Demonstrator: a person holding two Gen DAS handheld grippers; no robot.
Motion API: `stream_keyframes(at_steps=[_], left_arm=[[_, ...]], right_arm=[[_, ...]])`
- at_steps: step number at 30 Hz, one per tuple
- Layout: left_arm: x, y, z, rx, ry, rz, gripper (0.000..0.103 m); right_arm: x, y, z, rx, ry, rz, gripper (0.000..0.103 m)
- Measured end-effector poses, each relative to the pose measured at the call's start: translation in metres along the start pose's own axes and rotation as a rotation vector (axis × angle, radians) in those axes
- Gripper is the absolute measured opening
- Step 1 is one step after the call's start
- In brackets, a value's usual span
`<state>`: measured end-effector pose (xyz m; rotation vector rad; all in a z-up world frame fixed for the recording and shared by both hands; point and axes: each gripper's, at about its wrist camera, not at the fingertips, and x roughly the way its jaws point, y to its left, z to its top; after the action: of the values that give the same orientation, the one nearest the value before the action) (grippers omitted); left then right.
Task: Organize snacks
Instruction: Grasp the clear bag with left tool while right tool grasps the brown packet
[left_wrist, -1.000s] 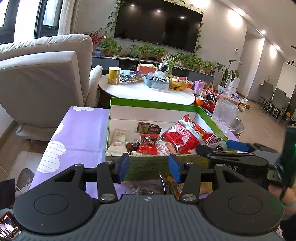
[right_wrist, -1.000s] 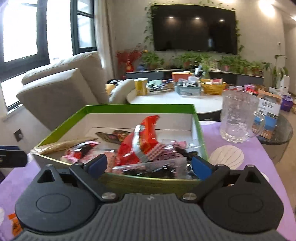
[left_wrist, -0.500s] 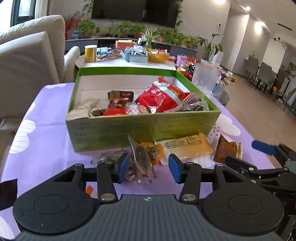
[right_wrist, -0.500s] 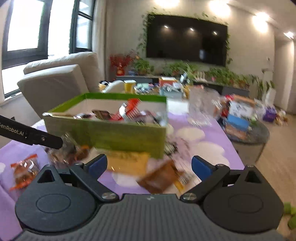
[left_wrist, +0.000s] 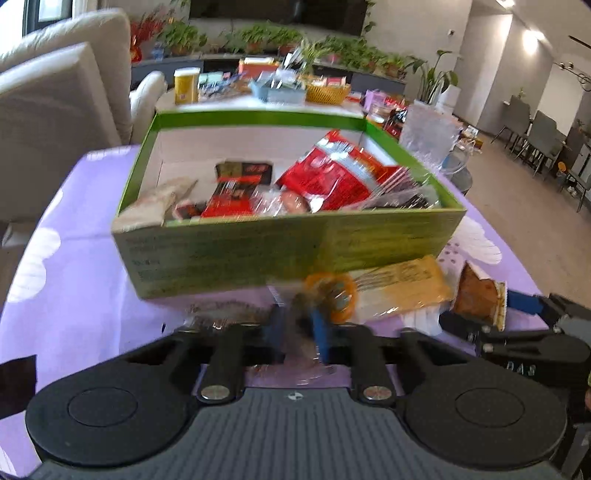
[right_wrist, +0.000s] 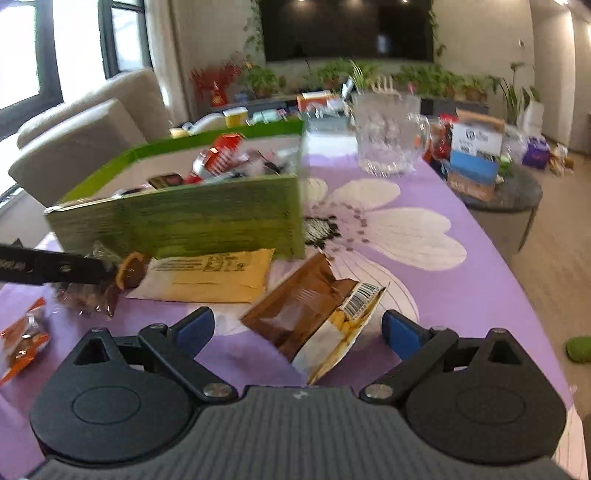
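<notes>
While the left claw (left_wrist: 295, 328) is closing its blue fingers (left_wrist: 320, 330) around a clear-wrapped snack (left_wrist: 325, 295) with an orange ring on it, that packet sits on the table (left_wrist: 85, 295) just in front of the green box (left_wrist: 288, 247), right against its near wall; motion blur hides whether the pads already press the wrapper. Inside the green box there's a big red bag (left_wrist: 332, 177), a dark packet (left_wrist: 243, 171) toward the back and a pale wrapped bar (left_wrist: 155, 203) at the left end. Just in front of the box's right half lies a flat yellow packet (right_wrist: 210, 275), touching the ringed snack's side. Beyond it, off the box's front right corner, the brown packet (right_wrist: 314, 310) lies torn open, and the right claw (right_wrist: 297, 330) hangs over it with fingers spread wide, the packet's open end between them but not pinched. Well to the left of the box's front, a small orange-wrapped snack (right_wrist: 22, 338) rests alone on the purple flowered cloth. Behind the box's right corner stands a clear glass mug (right_wrist: 388, 136).
</notes>
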<state>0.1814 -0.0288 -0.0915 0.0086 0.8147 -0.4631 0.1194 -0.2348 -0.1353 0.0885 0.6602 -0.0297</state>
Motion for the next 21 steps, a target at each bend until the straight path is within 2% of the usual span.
stream_keyframes(at_steps=[4, 13, 21], left_arm=[[-0.002, 0.006, -0.005, -0.021, -0.004, -0.022, 0.011], [-0.022, -0.002, -0.006, 0.007, -0.062, -0.06, 0.005], [-0.048, -0.002, -0.006, 0.015, -0.123, -0.062, 0.004]], right_arm=[[0.009, 0.007, 0.003, -0.075, 0.028, -0.042, 0.044], [0.003, 0.005, -0.001, -0.06, 0.036, -0.038, 0.044], [-0.021, 0.015, -0.003, -0.063, 0.02, -0.051, 0.042]])
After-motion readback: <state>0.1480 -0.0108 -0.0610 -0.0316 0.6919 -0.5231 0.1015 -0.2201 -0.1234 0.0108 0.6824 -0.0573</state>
